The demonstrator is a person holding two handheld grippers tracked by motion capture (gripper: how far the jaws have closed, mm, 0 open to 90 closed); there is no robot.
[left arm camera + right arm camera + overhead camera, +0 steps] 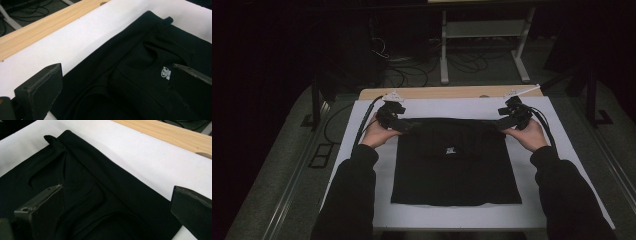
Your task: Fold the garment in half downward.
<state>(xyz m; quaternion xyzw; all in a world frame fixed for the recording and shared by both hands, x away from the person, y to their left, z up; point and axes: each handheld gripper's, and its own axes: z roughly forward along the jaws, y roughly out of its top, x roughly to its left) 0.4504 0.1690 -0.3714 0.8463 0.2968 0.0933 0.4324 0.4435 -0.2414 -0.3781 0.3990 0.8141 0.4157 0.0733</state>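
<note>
A black garment (456,167) lies flat in the middle of the white sheet (552,150) on the table, already folded into a rough square. The left gripper (398,123) and right gripper (508,120) hover at its far corners with jaws spread wide, holding nothing. This looks like the pause between folds; next, each gripper likely needs to close on its own far corner.
</note>
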